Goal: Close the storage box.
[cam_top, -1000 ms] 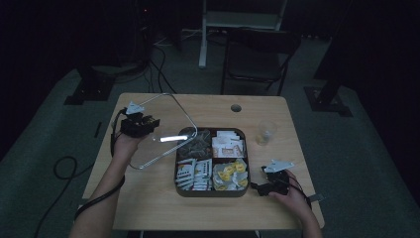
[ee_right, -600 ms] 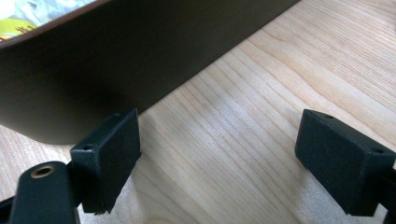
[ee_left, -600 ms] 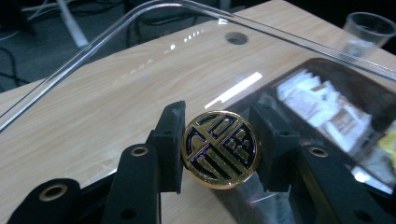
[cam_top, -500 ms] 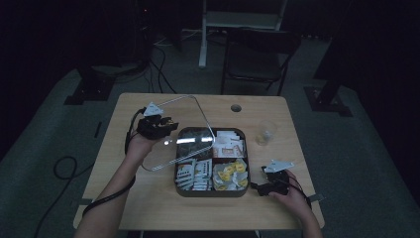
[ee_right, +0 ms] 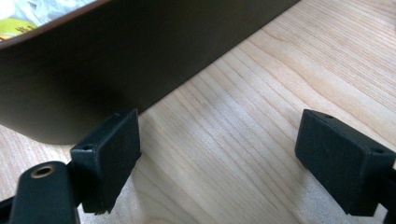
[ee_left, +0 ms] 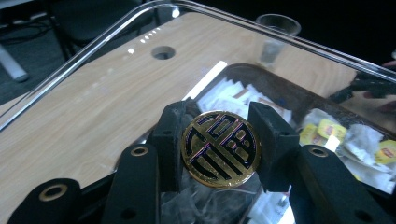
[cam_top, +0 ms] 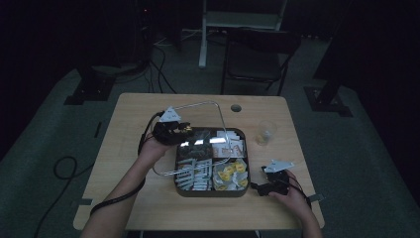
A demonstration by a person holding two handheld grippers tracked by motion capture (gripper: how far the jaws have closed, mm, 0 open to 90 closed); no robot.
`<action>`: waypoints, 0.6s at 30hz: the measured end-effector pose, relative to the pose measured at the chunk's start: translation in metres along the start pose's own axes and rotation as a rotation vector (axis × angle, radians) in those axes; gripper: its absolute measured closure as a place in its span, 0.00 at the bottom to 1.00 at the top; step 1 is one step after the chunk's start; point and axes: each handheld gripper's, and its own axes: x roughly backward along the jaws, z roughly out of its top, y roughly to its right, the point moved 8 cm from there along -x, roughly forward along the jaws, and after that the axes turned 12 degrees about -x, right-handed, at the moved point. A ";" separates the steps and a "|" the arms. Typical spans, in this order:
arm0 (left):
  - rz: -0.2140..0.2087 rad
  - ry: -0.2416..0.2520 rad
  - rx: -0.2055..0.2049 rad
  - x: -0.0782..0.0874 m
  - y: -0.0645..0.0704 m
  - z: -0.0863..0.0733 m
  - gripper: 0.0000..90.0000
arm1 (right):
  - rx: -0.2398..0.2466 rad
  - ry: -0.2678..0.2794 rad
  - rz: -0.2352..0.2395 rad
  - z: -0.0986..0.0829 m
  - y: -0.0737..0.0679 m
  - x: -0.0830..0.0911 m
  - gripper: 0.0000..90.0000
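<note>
Left claw point(ee_left: 219, 140) is pinching the clear lid's point(cam_top: 198, 106) gold knob point(ee_left: 219, 149) above the tray point(cam_top: 212, 192); right claw point(ee_right: 219, 158) is idling apart on the bench point(ee_right: 280, 70); narrow knob grip is risking lid swinging or slipping.

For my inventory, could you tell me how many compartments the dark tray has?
4: two at the back, two in front of the tray; the lid partly covers the left ones.

Nothing really readable here. The round gold knob point(ee_left: 219, 149) on the clear lid point(ee_left: 93, 70) has a black geometric emblem, not letters. The yellow tea bag tags point(ee_left: 327, 130) are too blurry to read.
</note>
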 end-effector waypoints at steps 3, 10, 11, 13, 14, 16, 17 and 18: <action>-0.025 0.001 -0.020 -0.004 0.009 0.004 0.66 | -0.001 0.000 0.001 0.000 0.000 0.000 0.15; -0.090 0.006 -0.056 -0.014 0.027 0.010 0.66 | -0.002 0.000 0.001 0.000 0.000 0.000 0.15; -0.092 0.005 -0.064 -0.016 0.029 0.010 0.66 | -0.001 0.000 0.001 0.000 0.000 0.000 0.15; -0.112 0.005 -0.078 -0.021 0.035 0.011 0.66 | 0.000 0.001 0.001 0.000 0.000 0.000 0.15; -0.120 0.005 -0.081 -0.022 0.036 0.011 0.66 | 0.000 0.001 0.001 0.000 0.000 0.000 0.15; -0.141 0.006 -0.092 -0.027 0.042 0.012 0.66 | -0.001 0.001 0.001 0.000 0.000 0.000 0.15; -0.146 0.003 -0.095 -0.028 0.044 0.011 0.66 | 0.000 0.001 0.001 0.000 0.000 0.000 0.15; -0.154 0.000 -0.103 -0.030 0.046 0.011 0.66 | 0.000 0.001 0.001 0.000 0.000 0.000 0.15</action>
